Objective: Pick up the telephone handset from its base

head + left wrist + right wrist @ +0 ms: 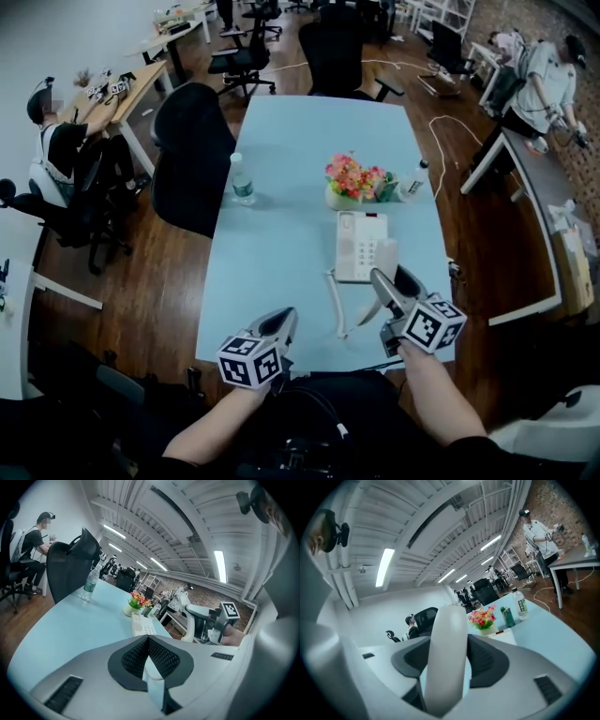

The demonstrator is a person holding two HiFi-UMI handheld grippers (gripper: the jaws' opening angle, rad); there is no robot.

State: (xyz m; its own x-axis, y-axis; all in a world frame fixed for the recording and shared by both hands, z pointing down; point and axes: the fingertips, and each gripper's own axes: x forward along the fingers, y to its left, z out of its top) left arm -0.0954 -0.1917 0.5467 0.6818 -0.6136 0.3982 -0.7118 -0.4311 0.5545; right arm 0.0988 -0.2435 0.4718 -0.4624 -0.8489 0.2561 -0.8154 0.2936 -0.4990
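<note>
The white telephone base [360,246] lies on the light blue table [281,244], just in front of the flowers. My right gripper [392,281] is shut on the white handset [385,255] and holds it lifted off the base, above the table's near right part. In the right gripper view the handset [446,667] stands upright between the dark pads [487,660]. The left gripper view shows the same handset [192,620] from the side. A white cord [335,302] trails on the table beside the base. My left gripper [281,324] hovers at the near edge, shut with nothing in it [148,641].
A pot of flowers [354,180] and a small bottle [413,180] stand behind the base. A water bottle [242,178] is at the table's left edge, next to a black chair [192,155]. People work at desks on the far left [58,141] and far right [551,80].
</note>
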